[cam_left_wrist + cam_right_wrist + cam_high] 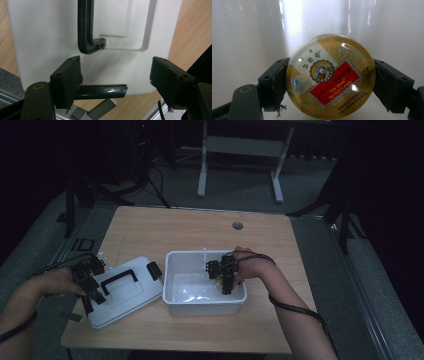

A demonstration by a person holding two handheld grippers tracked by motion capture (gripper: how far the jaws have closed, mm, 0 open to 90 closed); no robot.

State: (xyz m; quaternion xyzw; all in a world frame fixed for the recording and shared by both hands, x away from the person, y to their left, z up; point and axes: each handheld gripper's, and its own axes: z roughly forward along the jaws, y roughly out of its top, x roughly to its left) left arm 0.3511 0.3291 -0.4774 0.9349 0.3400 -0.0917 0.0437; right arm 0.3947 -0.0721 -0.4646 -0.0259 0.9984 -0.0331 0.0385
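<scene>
Right tool [329, 82] clamps a candy tin [330, 77], its lower edge cut off; left tool [115, 82] gapes apart.

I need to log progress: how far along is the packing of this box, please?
Done: the white plastic lid with black handle lies off beside the white plastic box. In hand: the right gripper, inside the box, clamps the round golden candy tin. Left: release it, refit the lid under the open left gripper.
</scene>
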